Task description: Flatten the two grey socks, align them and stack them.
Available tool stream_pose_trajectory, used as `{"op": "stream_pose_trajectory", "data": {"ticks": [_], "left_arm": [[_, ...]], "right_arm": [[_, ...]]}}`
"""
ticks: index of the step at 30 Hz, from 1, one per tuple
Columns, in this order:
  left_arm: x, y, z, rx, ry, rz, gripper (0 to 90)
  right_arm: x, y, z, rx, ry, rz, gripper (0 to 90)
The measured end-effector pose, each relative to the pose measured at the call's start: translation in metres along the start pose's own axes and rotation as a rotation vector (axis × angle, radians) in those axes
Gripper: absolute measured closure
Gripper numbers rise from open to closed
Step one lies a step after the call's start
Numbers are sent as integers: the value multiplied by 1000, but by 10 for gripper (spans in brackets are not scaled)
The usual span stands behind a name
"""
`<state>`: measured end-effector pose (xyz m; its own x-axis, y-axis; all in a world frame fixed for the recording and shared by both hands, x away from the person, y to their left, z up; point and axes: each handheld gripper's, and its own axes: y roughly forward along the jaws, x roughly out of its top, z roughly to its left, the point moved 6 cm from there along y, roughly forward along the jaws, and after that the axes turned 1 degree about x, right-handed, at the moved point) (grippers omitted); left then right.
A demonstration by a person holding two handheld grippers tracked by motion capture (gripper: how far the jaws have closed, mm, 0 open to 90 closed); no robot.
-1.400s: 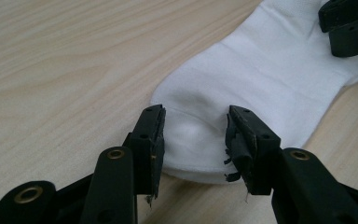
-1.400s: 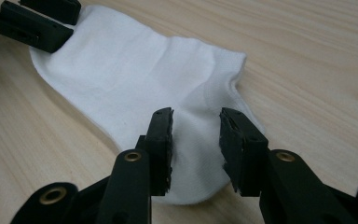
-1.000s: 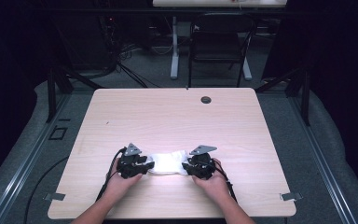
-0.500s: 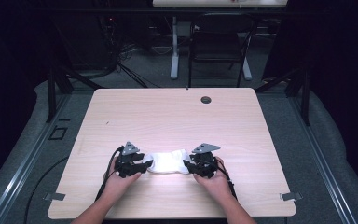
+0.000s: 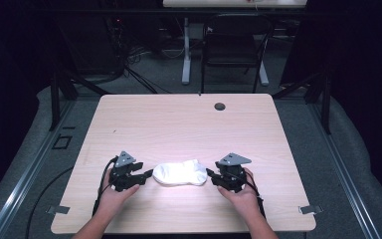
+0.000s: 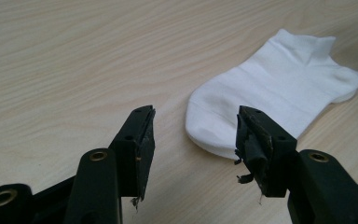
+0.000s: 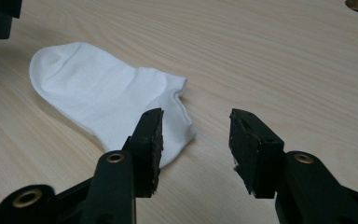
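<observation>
We see the left gripper (image 5: 148, 174) at the lower left of the high view, held in the person's left hand (image 5: 113, 195), tips aimed at the toe end of a white sock (image 5: 180, 173). Jaws spread, nothing between them; in the left gripper view (image 6: 193, 128) the sock (image 6: 275, 88) lies in the upper right of the frame, toe end nearest the right jaw, just beside it, whether touching we cannot tell. The sock sits flat on the light wood table (image 5: 179, 124), lower middle of the high view, between the two grippers, long axis left to right. At the lower right of the high view the right gripper (image 5: 211, 174) is held in the right hand (image 5: 241, 196), tips at the cuff end of the sock. Jaws spread here too, gripping nothing; in the right gripper view (image 7: 196, 135) the sock (image 7: 98, 93) fills the upper left, cuff end passing behind the left jaw, gap between jaws over bare table (image 7: 270, 56). A round hole (image 5: 220, 106) sits in the table's far edge, upper middle of the high view.
</observation>
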<state>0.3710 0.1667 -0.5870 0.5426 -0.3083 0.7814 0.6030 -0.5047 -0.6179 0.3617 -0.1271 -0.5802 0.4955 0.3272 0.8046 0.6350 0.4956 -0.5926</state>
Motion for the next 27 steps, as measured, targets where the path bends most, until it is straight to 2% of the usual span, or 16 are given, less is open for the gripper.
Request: {"op": "stream_pose_trajectory", "data": {"ticks": [1,8,10,15,17,20,22,26,27], "left_arm": [[1,-5,2,2,1,-14,467],[-3,-15,5,8,-5,-13,451],[-6,-20,6,7,-6,-9,448],[-13,-27,5,3,6,-14,439],[-17,-28,5,6,13,-1,434],[-21,-28,4,-19,1,4,437],[-20,-28,3,-15,11,1,439],[-21,-22,3,-9,19,12,438],[-22,-21,3,-4,19,16,438]], "right_arm": [[0,-3,-1,-7,-3,-5,528],[-5,-16,-4,-8,21,-6,508],[-12,-22,-4,-10,32,9,494],[-21,-32,1,-9,50,12,513],[-21,-34,3,-5,64,7,522],[-21,-33,6,8,75,-3,539],[-22,-29,9,17,78,0,547],[-27,-19,14,26,22,31,559],[-29,-15,16,27,20,34,560]]}}
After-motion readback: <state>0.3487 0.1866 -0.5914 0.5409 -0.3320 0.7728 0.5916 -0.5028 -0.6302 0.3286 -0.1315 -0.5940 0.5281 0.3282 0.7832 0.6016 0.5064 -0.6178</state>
